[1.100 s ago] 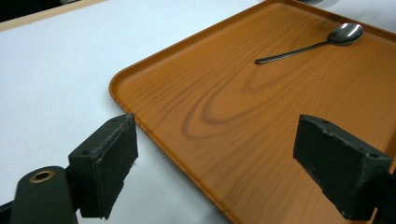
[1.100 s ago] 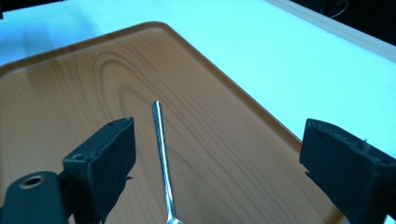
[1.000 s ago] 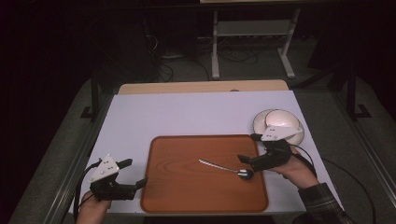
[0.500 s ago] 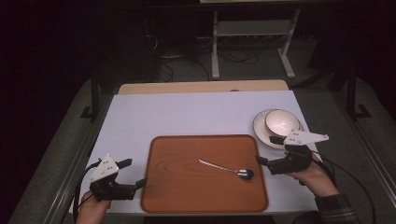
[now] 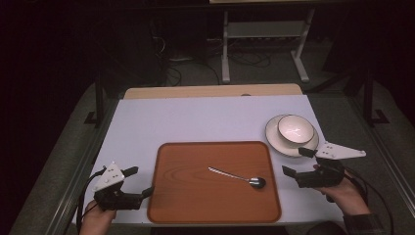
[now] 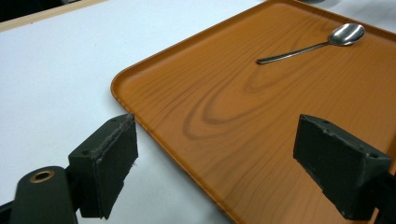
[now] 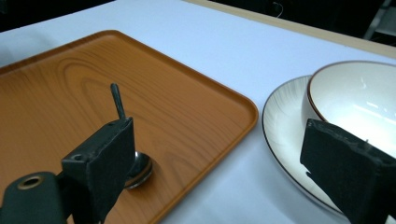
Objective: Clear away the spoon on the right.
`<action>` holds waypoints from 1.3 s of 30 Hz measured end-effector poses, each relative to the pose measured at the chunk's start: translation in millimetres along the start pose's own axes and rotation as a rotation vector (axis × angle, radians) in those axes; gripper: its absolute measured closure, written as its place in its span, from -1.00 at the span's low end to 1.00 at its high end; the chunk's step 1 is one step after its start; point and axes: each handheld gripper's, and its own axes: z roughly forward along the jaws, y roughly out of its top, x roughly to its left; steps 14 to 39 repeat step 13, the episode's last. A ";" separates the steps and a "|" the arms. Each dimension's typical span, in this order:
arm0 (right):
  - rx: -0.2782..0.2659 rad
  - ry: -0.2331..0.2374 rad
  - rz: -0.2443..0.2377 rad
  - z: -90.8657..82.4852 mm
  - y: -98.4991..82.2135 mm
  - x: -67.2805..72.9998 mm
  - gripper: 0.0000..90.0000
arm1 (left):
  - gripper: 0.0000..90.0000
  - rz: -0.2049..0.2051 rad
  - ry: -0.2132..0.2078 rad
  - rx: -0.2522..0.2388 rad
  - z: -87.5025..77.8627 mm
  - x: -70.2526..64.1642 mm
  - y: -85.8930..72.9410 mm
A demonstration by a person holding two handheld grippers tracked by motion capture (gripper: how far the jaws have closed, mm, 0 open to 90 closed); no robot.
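A slim, shiny metal spoon (image 5: 238, 176) is seen lying flat on the rectangular wood-grain orange tray (image 5: 186, 196), its bowl toward the tray's right edge. Nothing is placed between it and the right gripper (image 5: 296, 162), which is held low just off that edge with jaws spread and empty. Beyond the tray's right far corner, a glossy white bowl (image 5: 295, 129) is set on a round white plate (image 5: 274, 139). The left gripper (image 5: 139, 180), likewise parted and empty, is held at the tray's left edge on the white surface (image 5: 195, 117).

spoon bowl (image 7: 138, 169) half behind tool
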 end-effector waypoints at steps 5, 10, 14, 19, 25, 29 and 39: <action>0.002 -0.006 0.006 -0.7 -2.1 -2.6 -0.79 | -0.70 -0.001 -0.001 0.002 0.2 0.4 -0.3; 0.000 -0.006 0.004 -0.8 -2.3 -3.0 -0.79 | -0.70 0.001 -0.001 0.003 0.2 0.2 -0.2; -0.005 -0.006 0.002 -1.3 -1.2 -2.2 -0.79 | -0.70 0.003 0.000 0.005 0.1 0.0 -0.2; -0.005 -0.006 0.002 -1.3 -1.2 -2.2 -0.79 | -0.70 0.003 0.000 0.005 0.1 0.0 -0.2; -0.005 -0.006 0.002 -1.3 -1.2 -2.2 -0.79 | -0.70 0.003 0.000 0.005 0.1 0.0 -0.2; -0.005 -0.006 0.002 -1.3 -1.2 -2.2 -0.79 | -0.70 0.003 0.000 0.005 0.1 0.0 -0.2; -0.005 -0.006 0.002 -1.3 -1.2 -2.2 -0.79 | -0.70 0.003 0.000 0.005 0.1 0.0 -0.2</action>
